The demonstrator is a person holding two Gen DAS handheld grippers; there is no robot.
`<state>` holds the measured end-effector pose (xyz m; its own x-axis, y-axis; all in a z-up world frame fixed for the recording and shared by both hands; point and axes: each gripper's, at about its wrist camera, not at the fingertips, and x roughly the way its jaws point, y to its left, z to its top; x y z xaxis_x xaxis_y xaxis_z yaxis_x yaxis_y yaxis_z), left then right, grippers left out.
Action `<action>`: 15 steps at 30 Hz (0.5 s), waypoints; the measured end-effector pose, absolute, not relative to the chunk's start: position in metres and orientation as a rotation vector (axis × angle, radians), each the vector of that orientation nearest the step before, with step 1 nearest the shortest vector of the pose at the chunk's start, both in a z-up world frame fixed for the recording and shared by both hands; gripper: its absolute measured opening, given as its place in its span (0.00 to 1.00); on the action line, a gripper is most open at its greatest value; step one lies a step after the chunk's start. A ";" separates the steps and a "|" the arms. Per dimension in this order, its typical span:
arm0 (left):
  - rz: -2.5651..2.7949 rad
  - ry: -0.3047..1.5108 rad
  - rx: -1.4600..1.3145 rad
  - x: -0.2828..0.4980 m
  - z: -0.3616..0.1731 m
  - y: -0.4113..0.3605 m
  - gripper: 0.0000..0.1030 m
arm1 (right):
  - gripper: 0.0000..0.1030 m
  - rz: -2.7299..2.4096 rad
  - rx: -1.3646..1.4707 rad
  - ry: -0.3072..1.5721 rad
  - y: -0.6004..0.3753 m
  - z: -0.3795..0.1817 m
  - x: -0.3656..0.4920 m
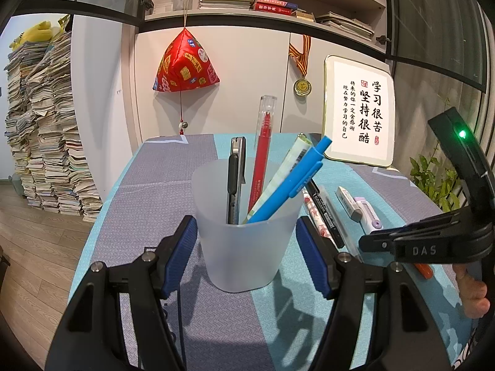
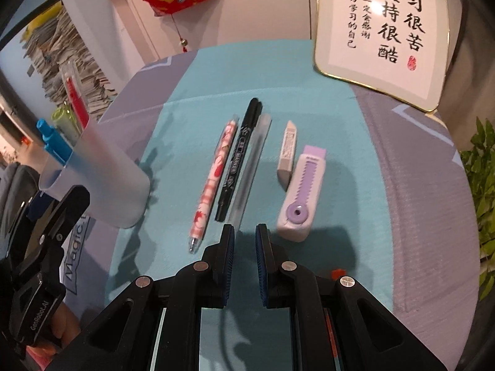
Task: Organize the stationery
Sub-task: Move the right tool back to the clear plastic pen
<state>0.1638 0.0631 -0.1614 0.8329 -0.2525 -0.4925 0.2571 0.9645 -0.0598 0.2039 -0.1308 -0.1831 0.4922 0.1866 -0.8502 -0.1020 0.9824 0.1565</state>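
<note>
Left tool (image 1: 246, 253) level, jaws clamped wide; right tool (image 2: 244, 235) angled down, jaws nearly together, empty

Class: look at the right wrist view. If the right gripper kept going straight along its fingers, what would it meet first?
Probably the near end of the clear pen, which lies just ahead of the right gripper; depth is uncertain, so it might touch the tablecloth first.

You get even, fairly bright indoor light in both views. Shadows on the counter (image 2: 309, 99) fall toward you, dark beneath the frosted cup (image 1: 246, 225) and the purple correction tape (image 2: 301, 191). Glare whitens the upper part of the framed calligraphy board (image 2: 383, 27) in the right wrist view. Pens left of the tape look motion-smeared there. Fisheye bends shelves and walls; black vignette rings both frames' corners.
</note>
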 end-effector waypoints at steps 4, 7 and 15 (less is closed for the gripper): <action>-0.270 0.521 0.010 0.163 -0.161 0.063 0.64 | 0.15 0.195 0.084 1.053 -0.126 -0.188 0.205; -0.270 0.521 0.009 0.164 -0.161 0.063 0.64 | 0.19 0.188 0.067 1.053 -0.123 -0.191 0.205; -0.270 0.521 0.009 0.164 -0.161 0.063 0.64 | 0.11 0.187 0.013 1.062 -0.123 -0.192 0.198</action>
<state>0.1638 0.0631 -0.1613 0.8327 -0.2525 -0.4927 0.2572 0.9645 -0.0596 0.1977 -0.1231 -0.1921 0.4733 0.1587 -0.8665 -0.1463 0.9841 0.1004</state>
